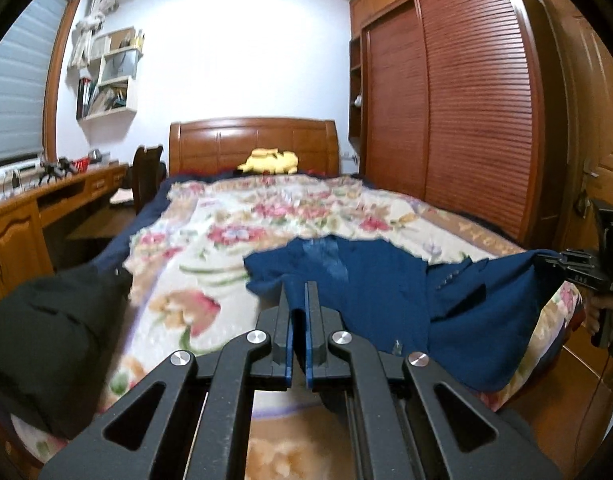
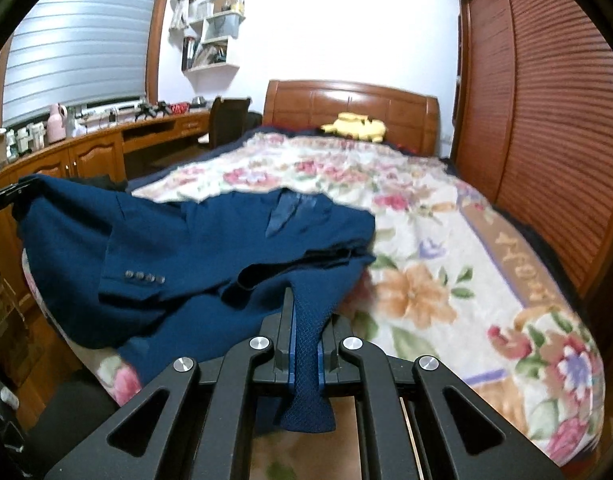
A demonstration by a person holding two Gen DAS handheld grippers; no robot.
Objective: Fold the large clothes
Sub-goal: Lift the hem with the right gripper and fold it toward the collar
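A dark blue suit jacket [image 2: 194, 240] lies across the foot of the bed, with its sleeve buttons [image 2: 144, 278] facing up. My left gripper [image 1: 300, 290] is shut on the jacket's near edge [image 1: 346, 280]. In the right wrist view the same gripper [image 2: 22, 190] shows at the far left, holding a raised corner. My right gripper [image 2: 296, 296] is shut on a fold of blue cloth that hangs down between its fingers. From the left wrist view it [image 1: 540, 258] pinches the other corner at the far right, with a person's hand [image 1: 598, 312] on its handle. The cloth sags between the two grips.
A floral blanket [image 1: 226, 232] covers the bed, and a yellow plush toy [image 1: 272, 160] lies by the wooden headboard [image 1: 254, 140]. A black garment [image 1: 46, 320] lies at the bed's left corner. A desk [image 2: 106, 148] and chair [image 2: 226, 120] stand on the left, a slatted wardrobe [image 1: 466, 112] on the right.
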